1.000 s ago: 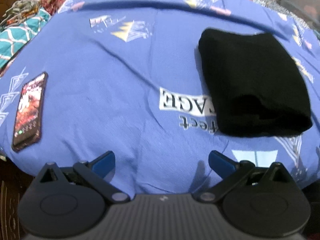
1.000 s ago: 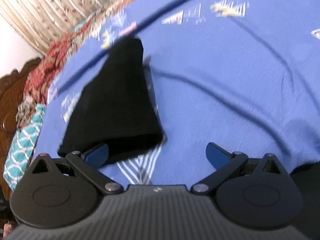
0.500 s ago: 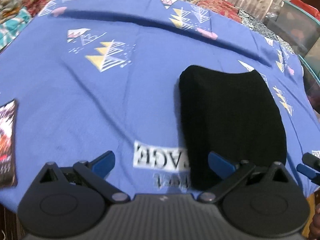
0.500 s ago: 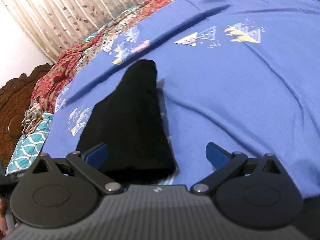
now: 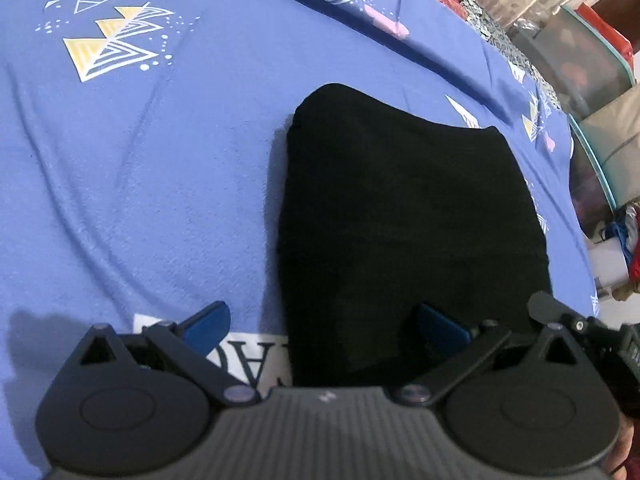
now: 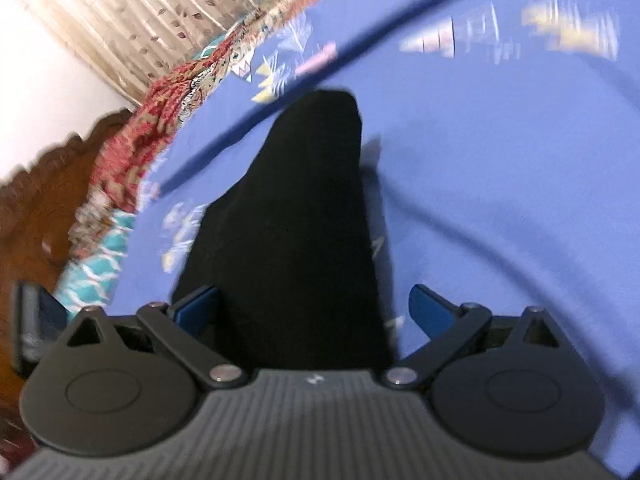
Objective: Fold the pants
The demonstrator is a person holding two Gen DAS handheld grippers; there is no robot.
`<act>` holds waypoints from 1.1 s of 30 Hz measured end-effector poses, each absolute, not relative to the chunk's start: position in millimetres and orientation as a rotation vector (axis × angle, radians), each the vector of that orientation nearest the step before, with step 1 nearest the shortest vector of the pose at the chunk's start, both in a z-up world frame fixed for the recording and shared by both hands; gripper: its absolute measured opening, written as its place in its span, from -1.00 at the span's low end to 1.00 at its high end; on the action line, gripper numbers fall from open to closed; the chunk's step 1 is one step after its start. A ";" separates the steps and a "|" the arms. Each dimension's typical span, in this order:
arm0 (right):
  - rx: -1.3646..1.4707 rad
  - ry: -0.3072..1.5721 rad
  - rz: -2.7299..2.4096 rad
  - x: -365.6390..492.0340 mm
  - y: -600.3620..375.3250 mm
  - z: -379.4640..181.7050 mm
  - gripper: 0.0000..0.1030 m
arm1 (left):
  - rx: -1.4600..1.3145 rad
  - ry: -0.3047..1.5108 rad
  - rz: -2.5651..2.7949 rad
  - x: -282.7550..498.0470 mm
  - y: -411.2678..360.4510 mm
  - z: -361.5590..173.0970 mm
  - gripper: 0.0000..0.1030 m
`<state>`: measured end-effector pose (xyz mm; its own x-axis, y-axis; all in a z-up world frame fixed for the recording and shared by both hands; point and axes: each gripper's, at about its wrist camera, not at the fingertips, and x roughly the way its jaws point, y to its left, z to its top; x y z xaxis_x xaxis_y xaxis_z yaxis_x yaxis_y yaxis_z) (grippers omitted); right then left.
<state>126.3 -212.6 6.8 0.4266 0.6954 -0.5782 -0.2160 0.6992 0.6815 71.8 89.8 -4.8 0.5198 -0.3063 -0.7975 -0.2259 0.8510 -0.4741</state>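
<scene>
While I hovered over the folded pants (image 5: 408, 224) on the bedsheet (image 5: 160, 152) | left gripper (image 5: 326, 326) spread wide | right gripper (image 6: 314, 306) spread too, nothing pinched

One folded pair of black pants (image 5: 408, 216) lies on one blue bedsheet (image 5: 160, 160); two tongs (image 5: 324, 326) (image 6: 314, 304); one phone (image 6: 30, 320) at nine o'clock.

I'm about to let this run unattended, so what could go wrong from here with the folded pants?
Both grippers are open at the near edge of the folded black pants. The left gripper straddles only the pants' left side, so closing may pinch just the top layers and peel the fold open. The right gripper could also catch the blue bedsheet and drag it.
</scene>
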 end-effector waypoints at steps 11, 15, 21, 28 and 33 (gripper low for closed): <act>0.638 1.071 0.690 125.2 -209.3 4.4 0.87 | -0.668 1.038 -0.186 68.8 97.2 -12.4 1.00; 0.613 1.054 0.682 123.8 -207.2 7.1 0.90 | -0.666 1.032 -0.155 72.4 104.2 -8.7 1.00; 0.581 1.046 0.689 131.5 -207.2 7.7 0.89 | -0.659 1.024 -0.119 73.5 100.3 -13.7 1.00; 0.534 1.039 0.743 135.8 -195.9 25.1 -0.02 | -0.727 0.960 -0.211 77.7 76.4 -7.7 0.49; 0.396 0.836 0.822 138.9 -180.3 72.0 -0.06 | -0.688 0.825 -0.238 94.1 89.5 48.1 0.22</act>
<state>138.9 -180.3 72.0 0.3962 0.7731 -0.4953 -0.4824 0.6342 0.6042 94.1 89.5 48.1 0.6675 -0.4486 -0.5943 -0.0638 0.7607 -0.6460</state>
